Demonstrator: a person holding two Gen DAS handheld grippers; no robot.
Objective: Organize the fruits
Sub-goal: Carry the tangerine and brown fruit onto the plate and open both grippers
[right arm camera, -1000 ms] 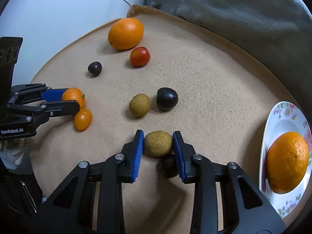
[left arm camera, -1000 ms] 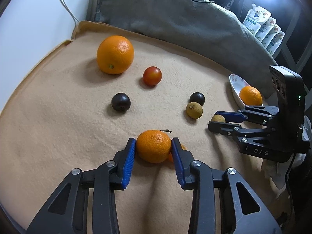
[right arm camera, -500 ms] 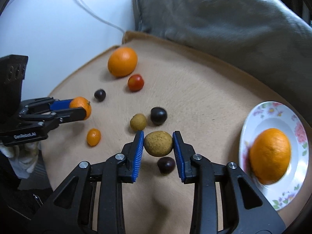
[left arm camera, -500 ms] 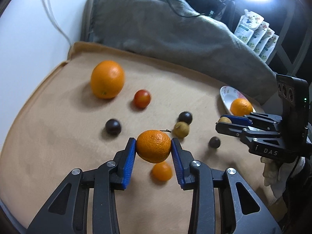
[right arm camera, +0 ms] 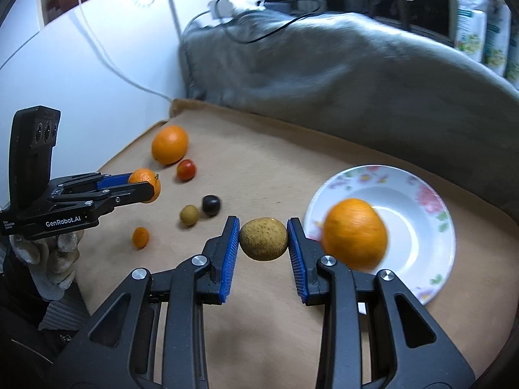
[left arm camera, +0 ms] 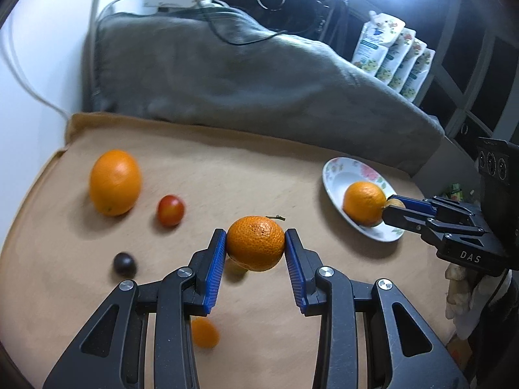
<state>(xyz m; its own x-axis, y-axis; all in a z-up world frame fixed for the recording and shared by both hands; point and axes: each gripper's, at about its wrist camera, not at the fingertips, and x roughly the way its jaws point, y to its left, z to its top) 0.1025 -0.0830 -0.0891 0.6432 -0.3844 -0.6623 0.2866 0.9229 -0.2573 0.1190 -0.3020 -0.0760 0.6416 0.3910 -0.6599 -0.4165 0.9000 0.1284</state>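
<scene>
Blanket (left arm camera: 259,74): grey, lying bunched along the far edge of the tan mat (left arm camera: 259,168).
Plate (right arm camera: 431,227): floral, sitting on the mat at the right, carrying one orange (right arm camera: 355,233).
Left gripper (left arm camera: 255,253): jaws clenching a mandarin (left arm camera: 255,242), holding it clear above the mat.
Right gripper (right arm camera: 263,241): jaws grasping a brown fruit (right arm camera: 263,238), hanging just beside the plate's near rim.
Big orange (left arm camera: 115,182): resting far left on the mat, with a tomato (left arm camera: 170,210) just beside it.
Small fruits: a dark plum (left arm camera: 124,263) and a kumquat (left arm camera: 204,333) lying near the left gripper; another dark plum (right arm camera: 211,205) touching a second brown fruit (right arm camera: 189,214) mid-mat.
</scene>
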